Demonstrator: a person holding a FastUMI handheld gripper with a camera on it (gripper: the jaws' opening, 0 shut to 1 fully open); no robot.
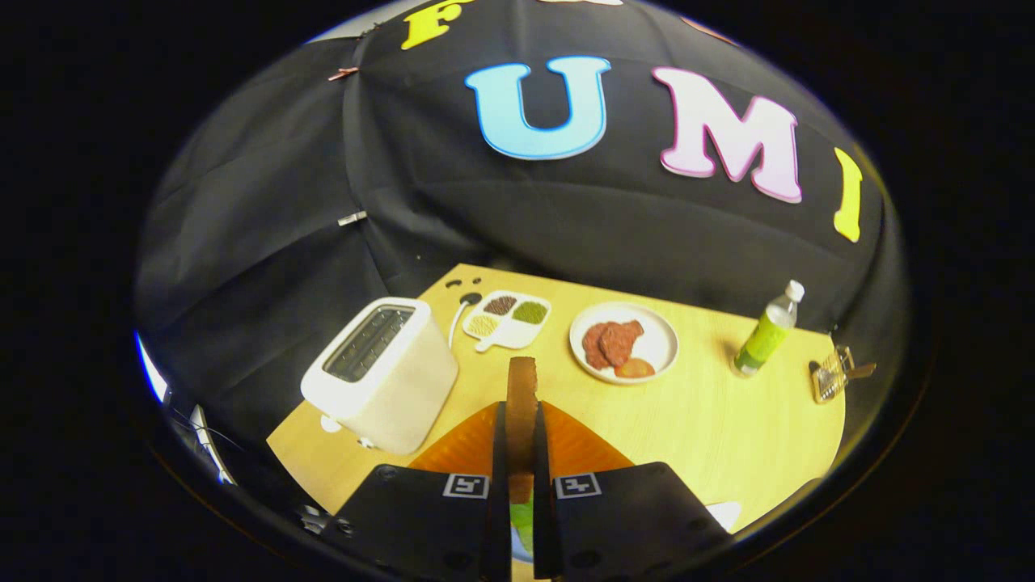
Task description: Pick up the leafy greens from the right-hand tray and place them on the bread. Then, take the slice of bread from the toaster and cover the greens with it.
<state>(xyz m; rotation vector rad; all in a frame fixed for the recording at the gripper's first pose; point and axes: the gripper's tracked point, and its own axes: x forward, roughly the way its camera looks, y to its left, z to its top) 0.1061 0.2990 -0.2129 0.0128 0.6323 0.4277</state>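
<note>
Bread slice [521, 388], brown-crusted and thin, stands on edge clamped between the jaws of the gripper [521, 432], raised above the yellow wooden counter [728, 420] beside the white toaster [380, 372]; risk: so narrow an edge grip may let it pivot or slip during lowering.

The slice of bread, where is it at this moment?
In the gripper view, the slice of bread stands on edge, clamped between the gripper fingers, above the table between the toaster and the plate.
</note>
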